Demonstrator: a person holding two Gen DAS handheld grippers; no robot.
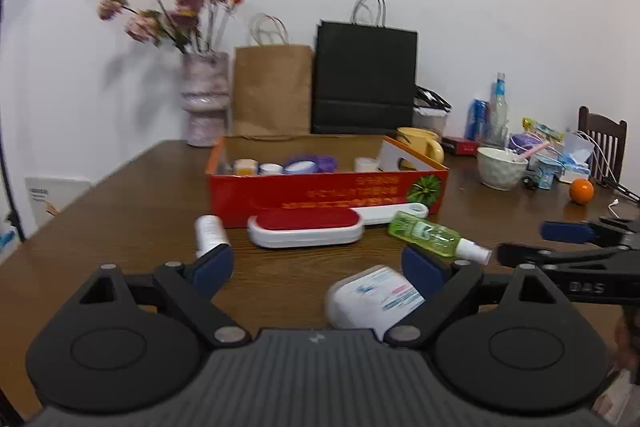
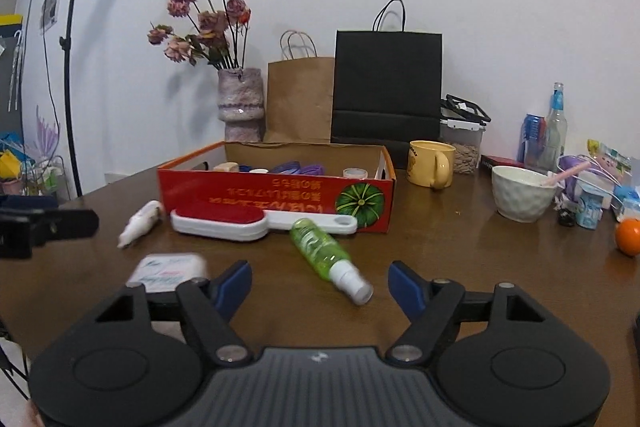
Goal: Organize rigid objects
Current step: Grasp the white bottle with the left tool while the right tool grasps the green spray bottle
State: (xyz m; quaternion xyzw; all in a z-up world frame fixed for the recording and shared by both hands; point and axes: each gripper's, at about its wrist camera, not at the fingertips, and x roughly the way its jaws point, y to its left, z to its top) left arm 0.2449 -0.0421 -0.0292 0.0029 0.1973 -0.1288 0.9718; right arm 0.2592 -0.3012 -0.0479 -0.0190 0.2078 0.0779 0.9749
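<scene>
A red cardboard box [image 1: 320,193] [image 2: 276,197] with several small containers in it stands mid-table. In front of it lie a red-and-white lint brush [image 1: 306,231] [image 2: 224,223], a green spray bottle [image 1: 430,234] [image 2: 326,253], a white tube [image 1: 208,231] [image 2: 140,223] and a white labelled packet [image 1: 372,301] [image 2: 168,271]. My left gripper [image 1: 318,267] is open, hovering low; the packet lies just inside its right finger. My right gripper [image 2: 320,287] is open over the table, the spray bottle's white nozzle between its fingers without contact.
A vase of dried flowers [image 2: 240,103], a brown bag [image 2: 300,99] and a black bag [image 2: 388,87] line the wall. A yellow mug [image 2: 432,163], white bowl [image 2: 520,193], bottles and an orange [image 2: 628,235] crowd the right side. A light stand [image 2: 72,67] is at left.
</scene>
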